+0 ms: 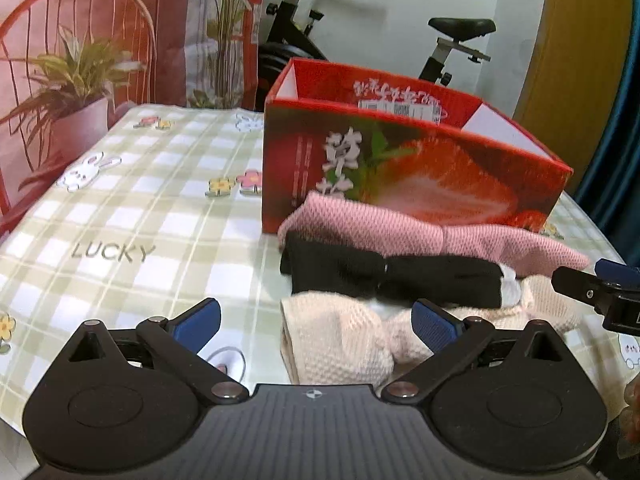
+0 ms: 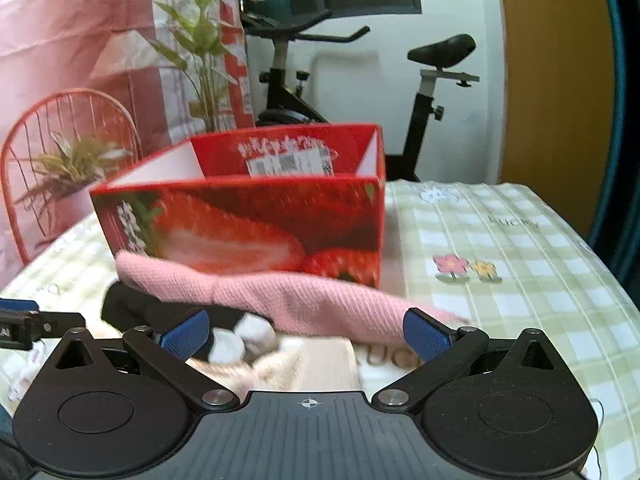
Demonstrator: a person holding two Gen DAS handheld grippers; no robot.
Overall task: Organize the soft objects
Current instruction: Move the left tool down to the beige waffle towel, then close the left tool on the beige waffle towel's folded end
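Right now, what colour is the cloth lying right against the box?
Pink cloth, touching the red box; clearest in the left wrist view.

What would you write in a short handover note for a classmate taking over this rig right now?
Left gripper: open, empty, over the cream knit.
Right gripper: open, empty, near the pile.
Pink knit, black knit and cream knit lie on the table in front of the strawberry box.
Done: no item seen in the box.
Left: all three still to tidy, probably into the box.

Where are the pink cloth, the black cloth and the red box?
pink cloth (image 1: 360, 224), left wrist view, its left half.
black cloth (image 1: 340, 272), left wrist view, its left half.
red box (image 2: 248, 224), right wrist view, front wall.
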